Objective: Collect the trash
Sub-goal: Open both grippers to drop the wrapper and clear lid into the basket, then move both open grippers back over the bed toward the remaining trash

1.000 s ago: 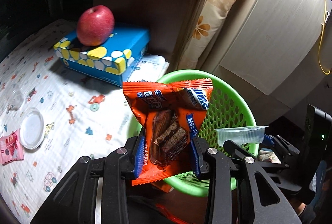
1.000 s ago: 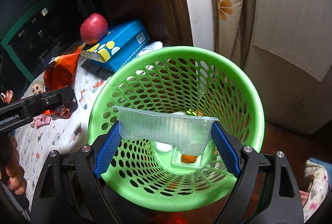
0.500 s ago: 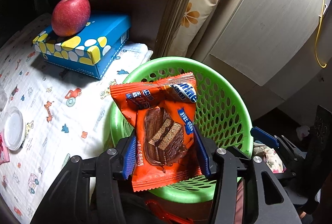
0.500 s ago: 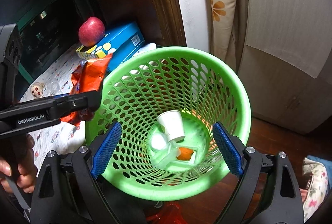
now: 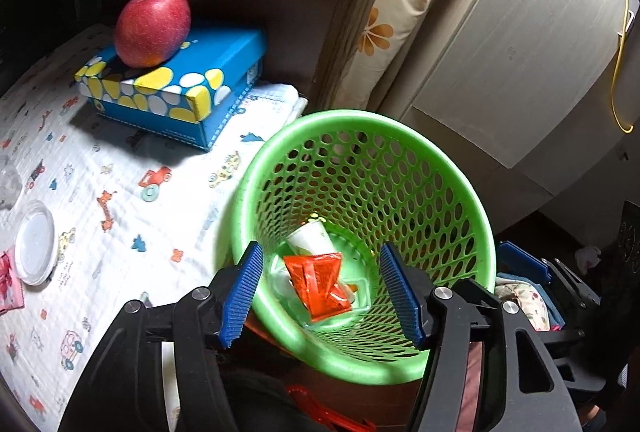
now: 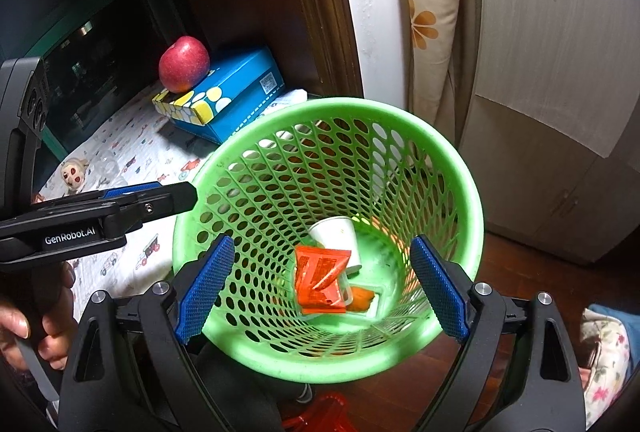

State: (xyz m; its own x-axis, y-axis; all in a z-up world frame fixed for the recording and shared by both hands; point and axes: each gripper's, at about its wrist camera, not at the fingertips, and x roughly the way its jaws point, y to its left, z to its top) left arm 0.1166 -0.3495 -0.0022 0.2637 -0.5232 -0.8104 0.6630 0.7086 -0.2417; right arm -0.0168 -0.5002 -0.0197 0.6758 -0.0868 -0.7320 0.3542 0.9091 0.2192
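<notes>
A green perforated basket (image 5: 476, 216) (image 6: 460, 167) stands beside the bed. At its bottom lie an orange snack wrapper (image 5: 320, 284) (image 6: 320, 280), a white paper cup (image 5: 312, 238) (image 6: 336, 236) and a clear plastic tray (image 6: 366, 306). My left gripper (image 5: 320, 292) hovers above the basket's near rim; its jaws are opening, with nothing between them. Over the basket my right gripper (image 6: 320, 288) stands open and empty. The left gripper's fingers (image 6: 152, 197) reach in from the left in the right wrist view.
A red apple (image 5: 152, 25) sits on a blue spotted tissue box (image 5: 176, 87) on the printed bed sheet (image 5: 100, 191). A round clear lid (image 5: 34, 242) and a pink wrapper (image 5: 6, 288) lie at the left. A small doll (image 6: 74, 169) lies farther back. A cabinet (image 6: 560, 71) stands at the right.
The left gripper let go of the orange snack wrapper, which now lies in the basket. The right gripper dropped the clear tray into the basket earlier and stays open.
</notes>
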